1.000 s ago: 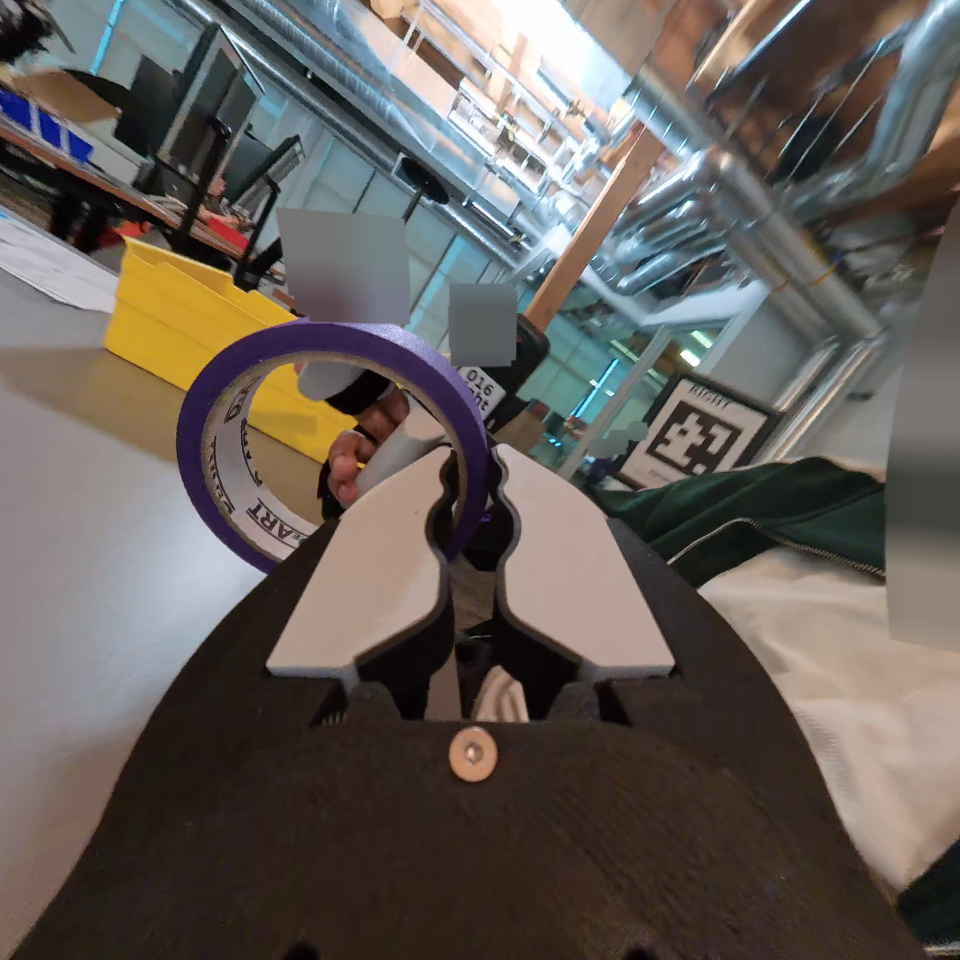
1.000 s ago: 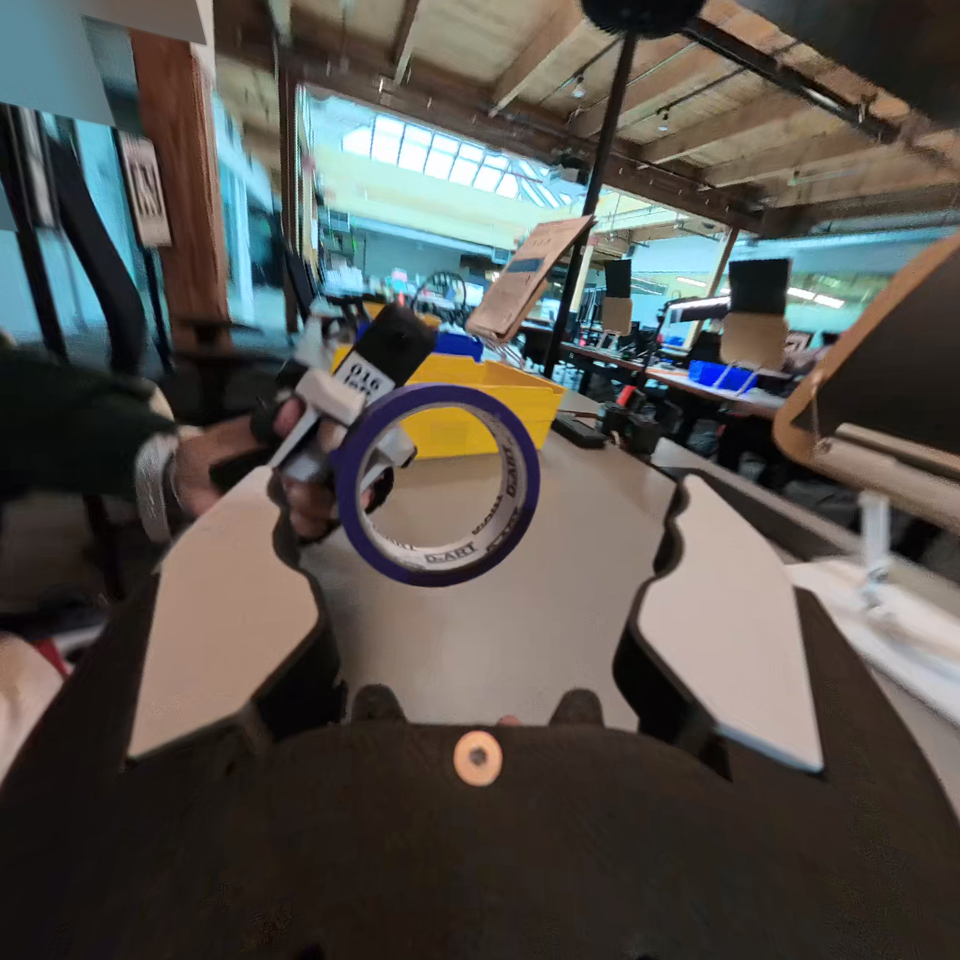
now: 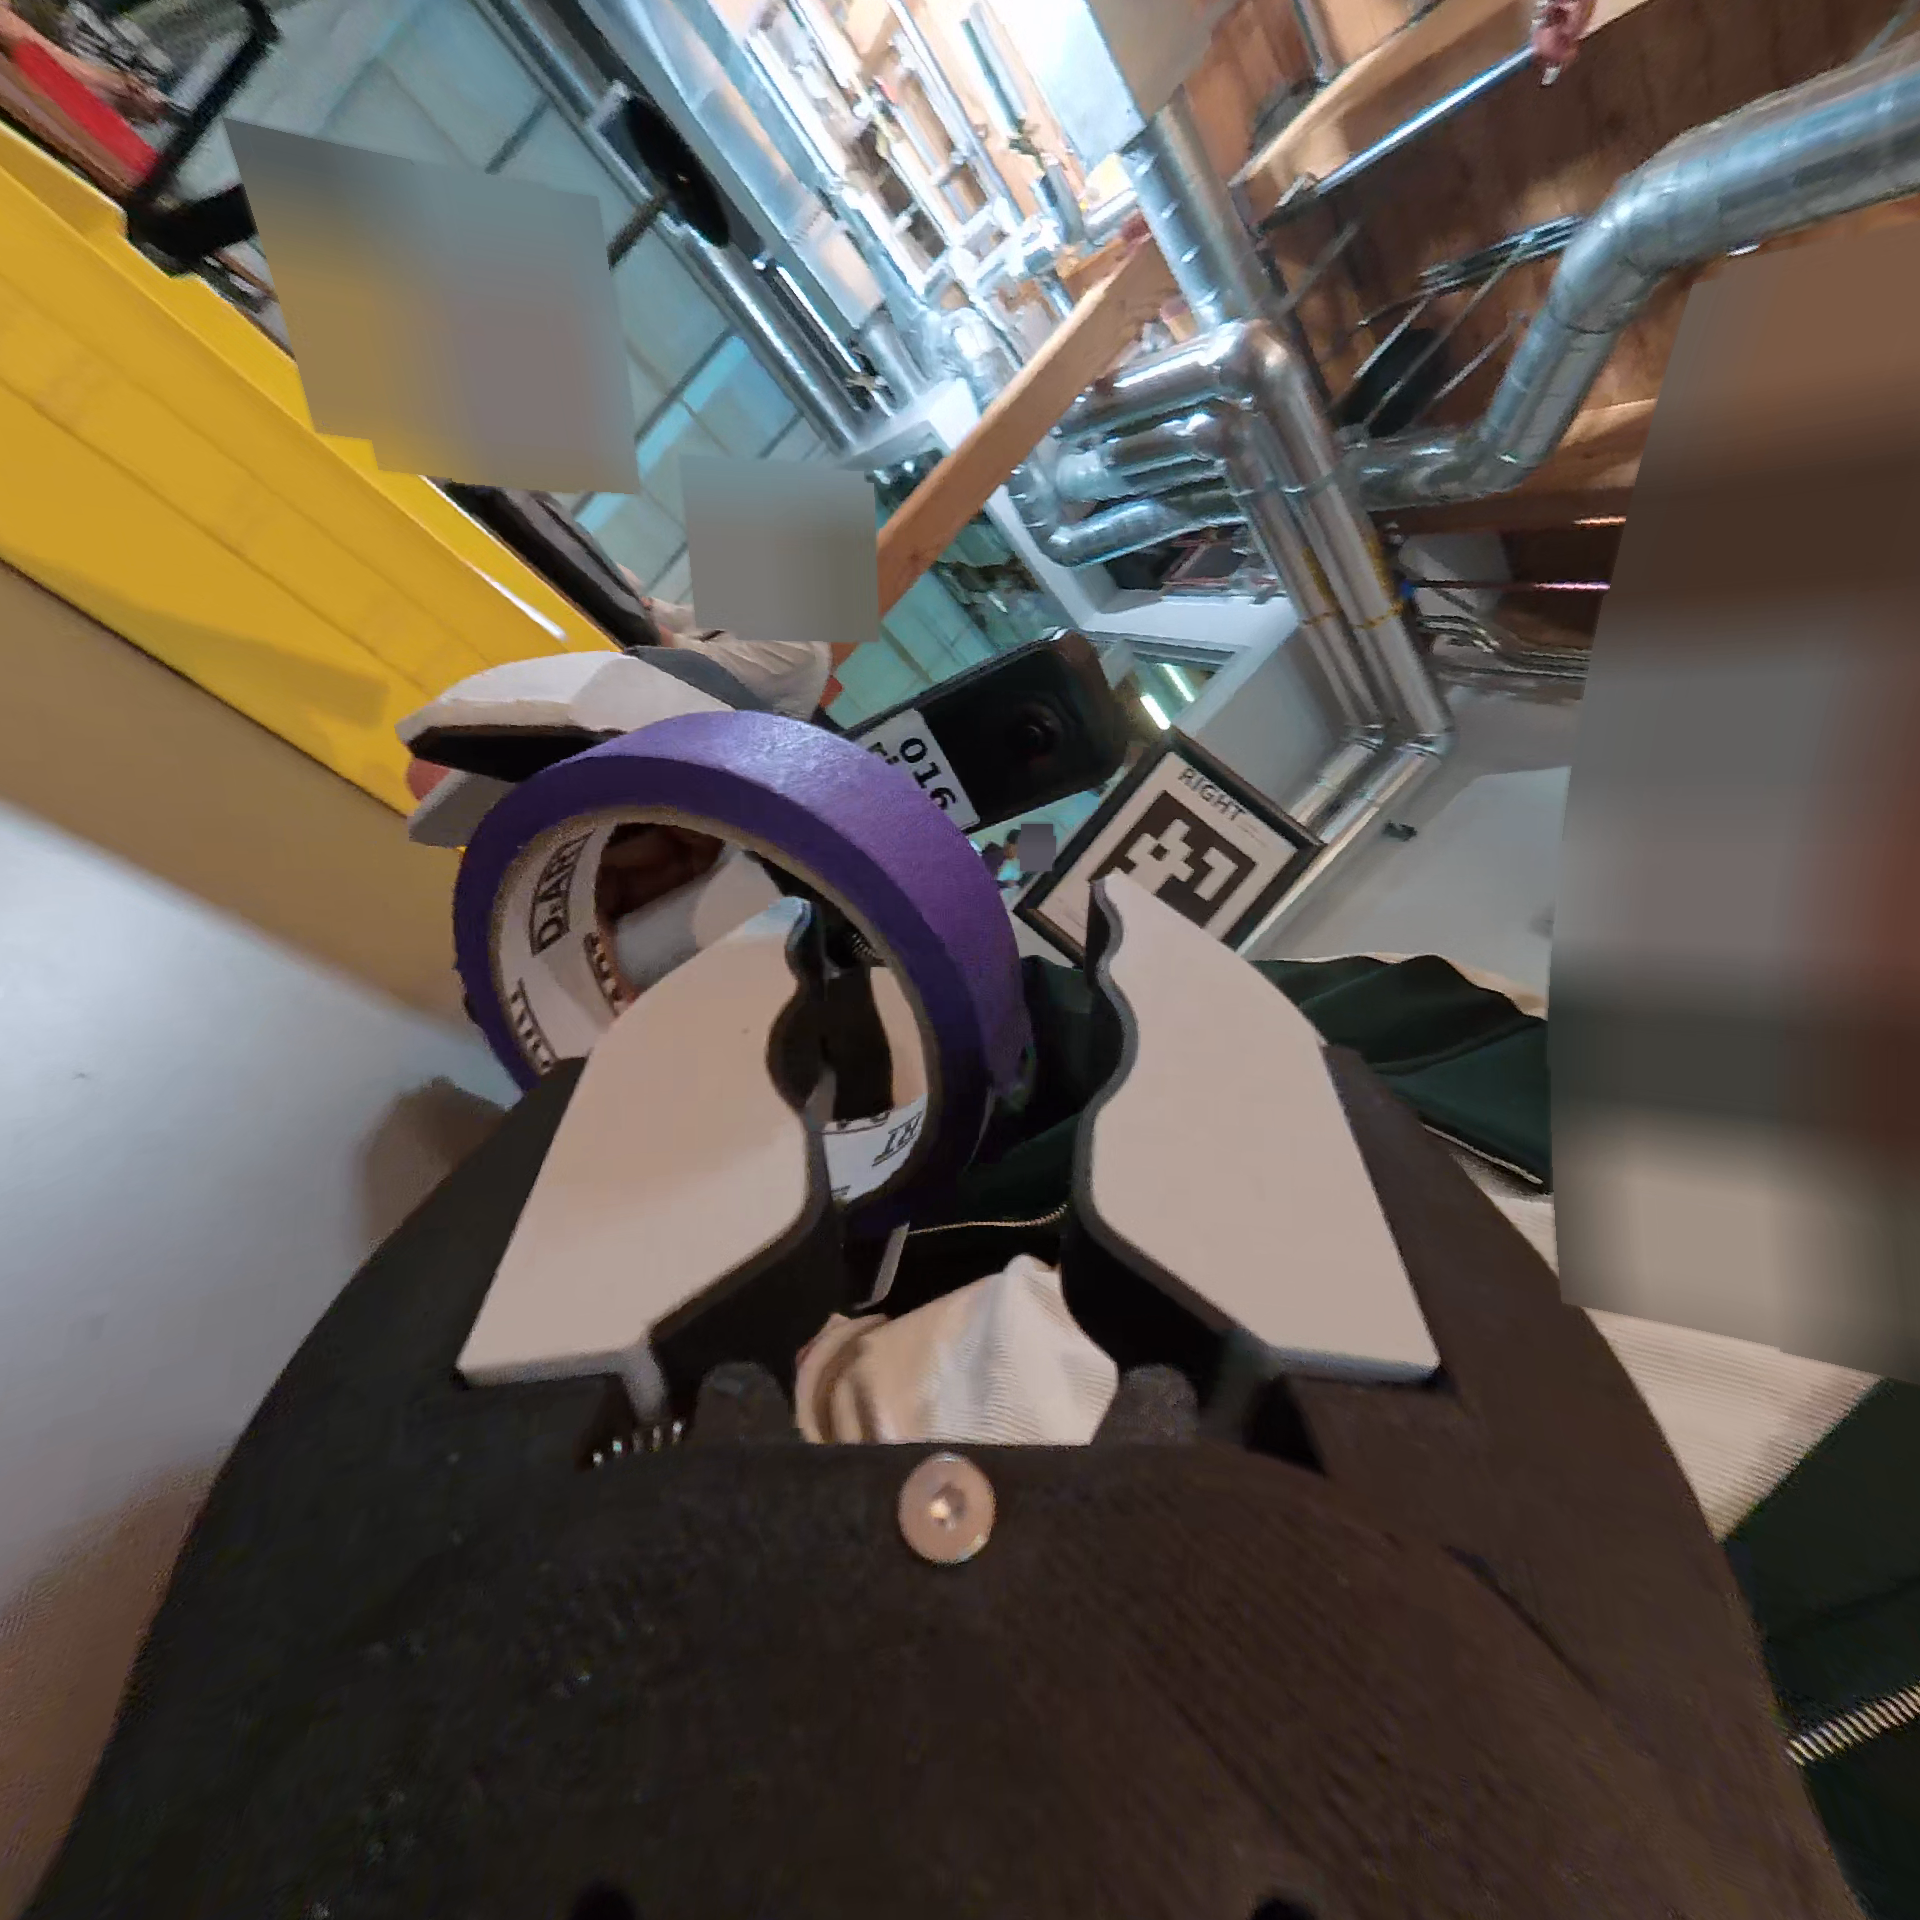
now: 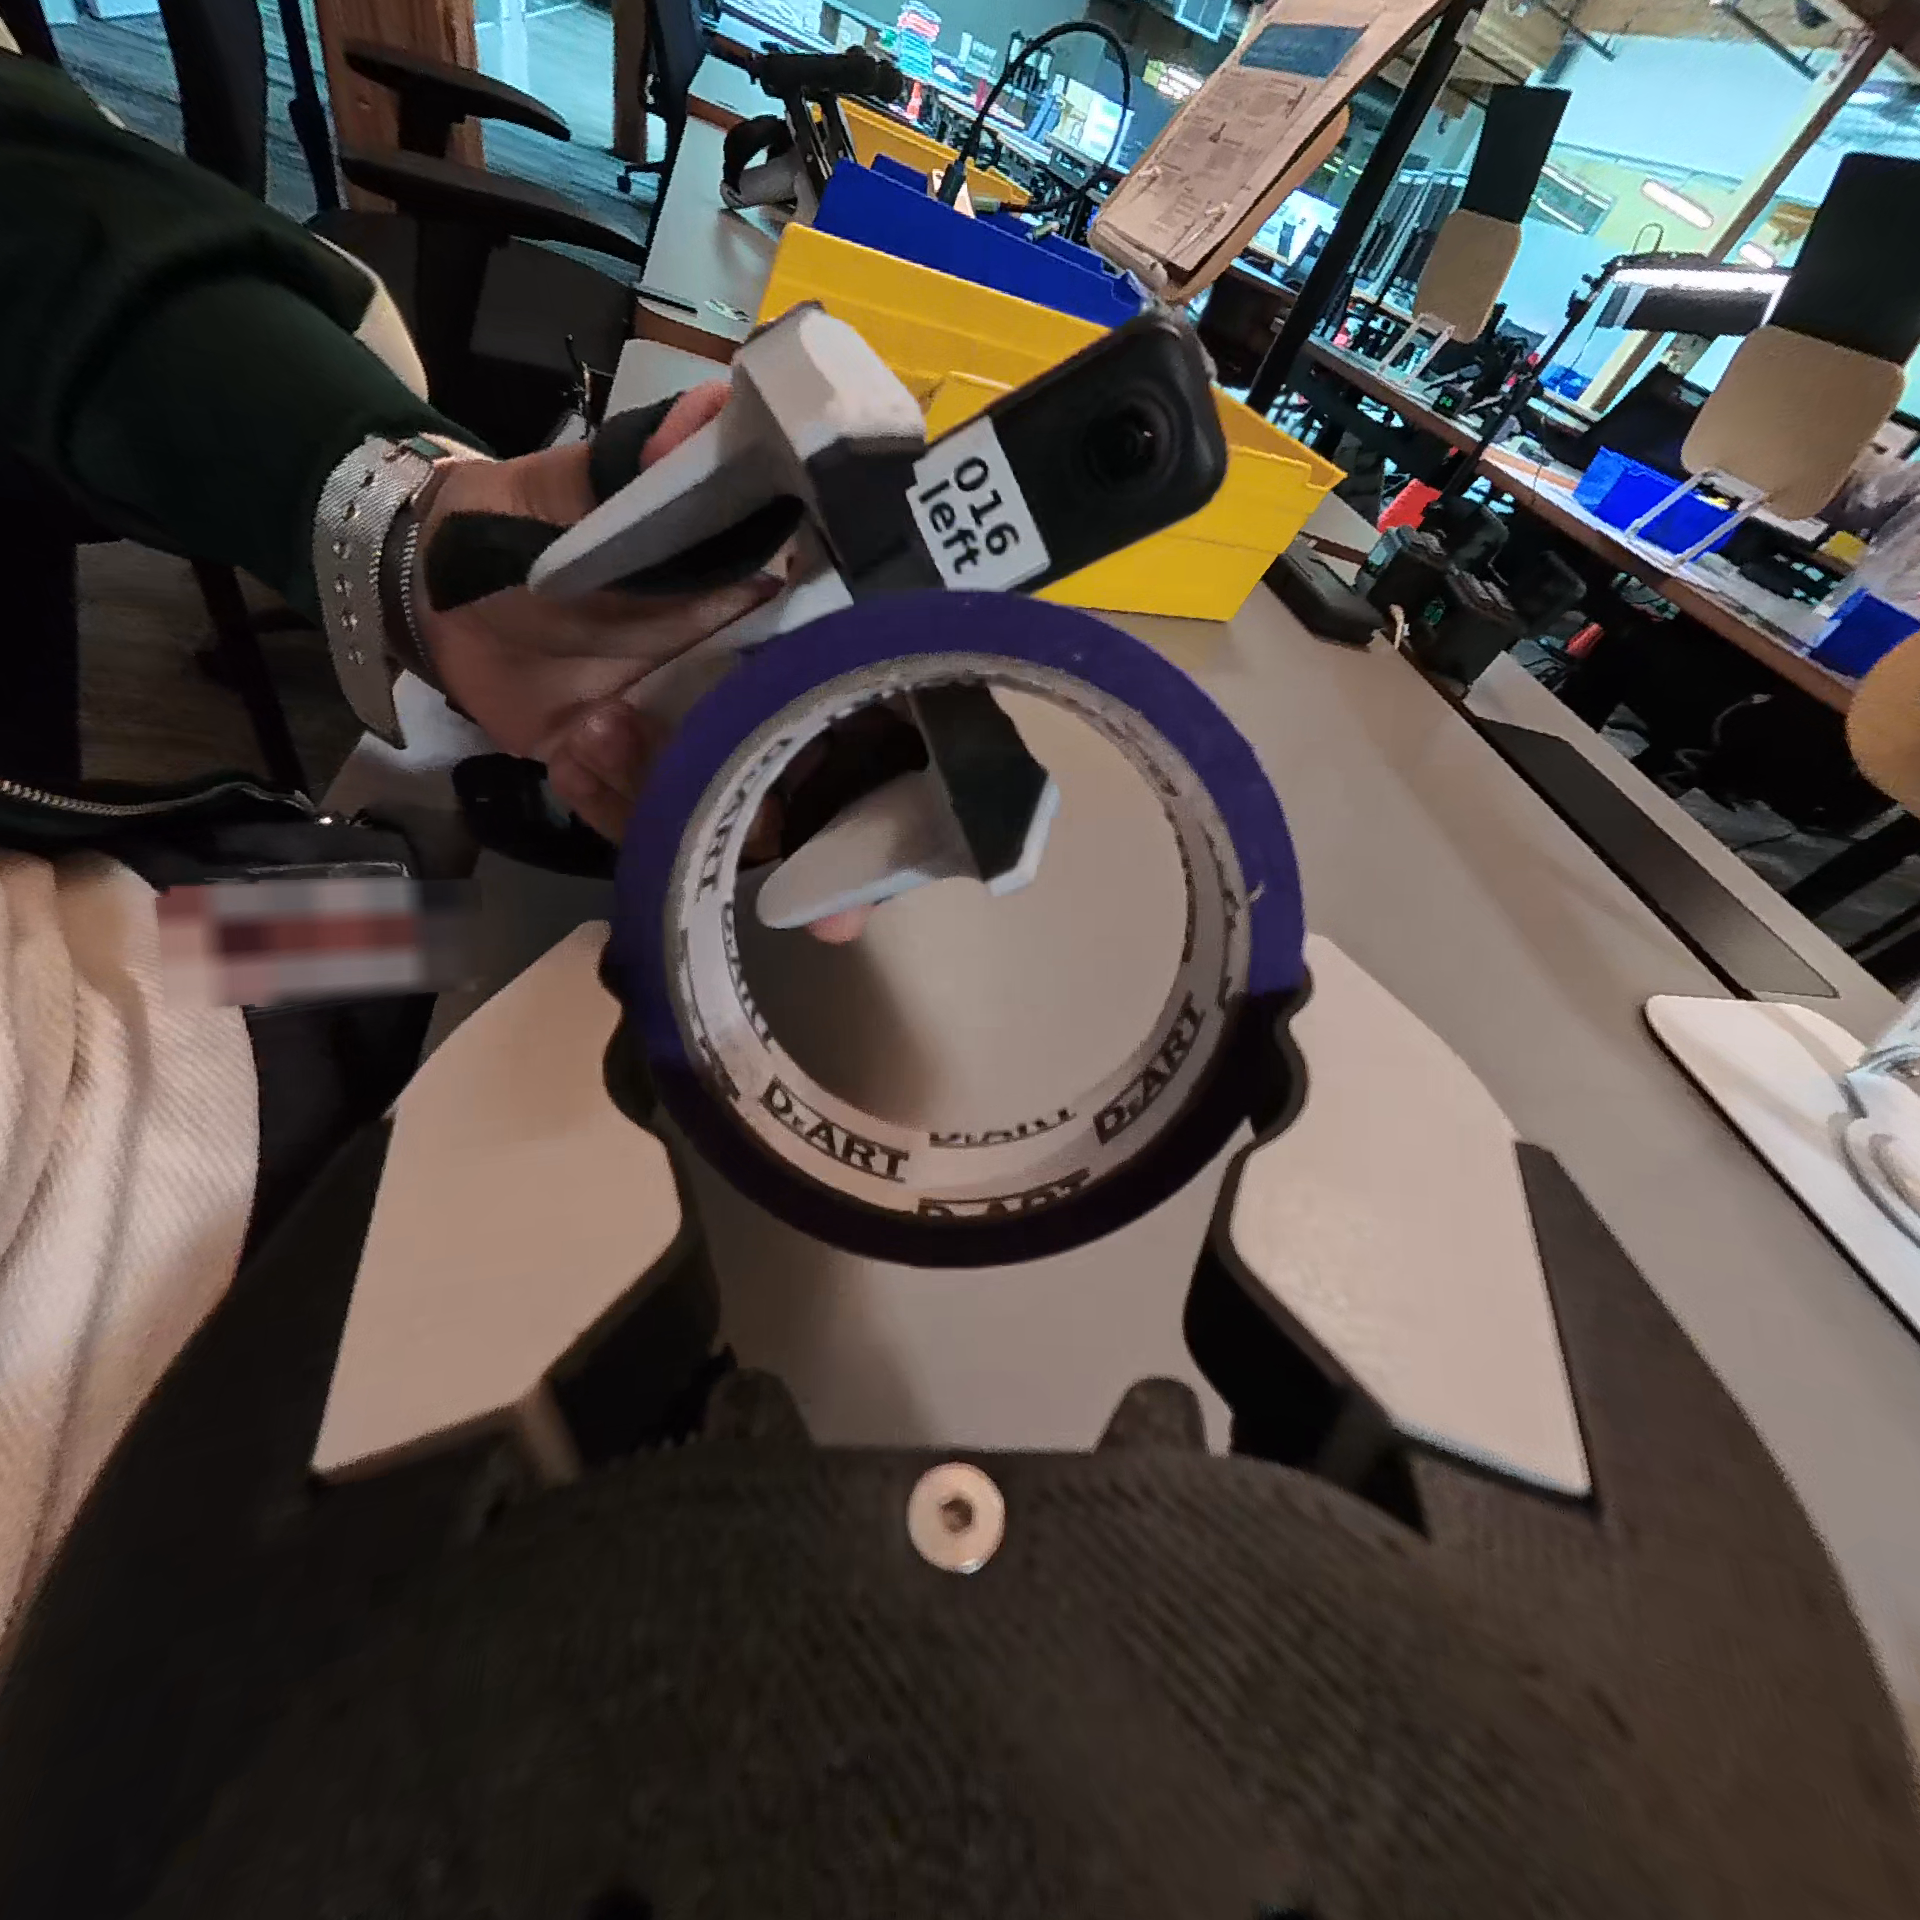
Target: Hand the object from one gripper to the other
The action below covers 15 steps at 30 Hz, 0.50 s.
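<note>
On grey table (image 4: 1403, 831), yellow bin (image 4: 1195, 540)

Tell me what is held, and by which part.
The purple tape roll, clamped across its outer rim by the right gripper. The left gripper straddles the roll's wall but is open.

Bin, yellow (image 4: 1226, 520): set on grey table (image 4: 1455, 935), far end.
Bin, blue (image 4: 935, 234): seen just behind yellow one.
Mat, white (image 4: 1766, 1101): laid at table's rt edge.
Pipes, metal (image 3: 1299, 499): run overhead.
</note>
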Each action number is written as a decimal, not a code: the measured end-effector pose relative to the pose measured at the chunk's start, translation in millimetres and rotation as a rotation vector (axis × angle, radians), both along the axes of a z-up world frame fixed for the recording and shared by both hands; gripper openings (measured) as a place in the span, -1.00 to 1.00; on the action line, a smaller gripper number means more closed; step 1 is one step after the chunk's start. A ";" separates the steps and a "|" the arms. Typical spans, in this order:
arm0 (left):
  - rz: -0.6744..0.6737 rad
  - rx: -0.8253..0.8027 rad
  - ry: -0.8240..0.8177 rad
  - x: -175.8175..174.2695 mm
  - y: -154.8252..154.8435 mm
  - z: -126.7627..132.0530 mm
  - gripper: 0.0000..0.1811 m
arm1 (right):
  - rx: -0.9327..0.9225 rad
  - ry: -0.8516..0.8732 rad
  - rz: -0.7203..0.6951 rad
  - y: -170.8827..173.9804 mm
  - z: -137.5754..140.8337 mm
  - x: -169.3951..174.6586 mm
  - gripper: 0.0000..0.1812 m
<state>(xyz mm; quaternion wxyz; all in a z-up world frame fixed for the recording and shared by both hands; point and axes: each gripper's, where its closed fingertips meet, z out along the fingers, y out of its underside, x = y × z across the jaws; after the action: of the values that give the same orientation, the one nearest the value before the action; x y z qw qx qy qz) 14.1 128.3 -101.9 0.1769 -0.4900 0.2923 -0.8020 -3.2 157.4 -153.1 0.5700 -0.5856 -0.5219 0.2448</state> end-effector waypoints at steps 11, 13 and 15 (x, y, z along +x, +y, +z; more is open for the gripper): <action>0.260 0.077 0.174 -8.2 43.1 -21.4 -0.29 | 0.066 -0.134 -0.228 30.1 -2.2 27.9 0.26; 0.324 0.121 0.234 -9.4 51.0 -28.0 -0.25 | 0.120 -0.237 -0.295 36.4 -8.1 33.7 0.27; 0.351 0.191 0.300 -6.7 49.6 -33.5 -0.27 | 0.136 -0.316 -0.342 38.7 -14.3 34.7 0.26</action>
<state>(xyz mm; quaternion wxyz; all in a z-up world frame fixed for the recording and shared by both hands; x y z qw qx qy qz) 7.4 178.0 -135.4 0.3138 -0.6279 0.3002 -0.6459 31.4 196.1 -167.4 0.5525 -0.6567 -0.5131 0.0143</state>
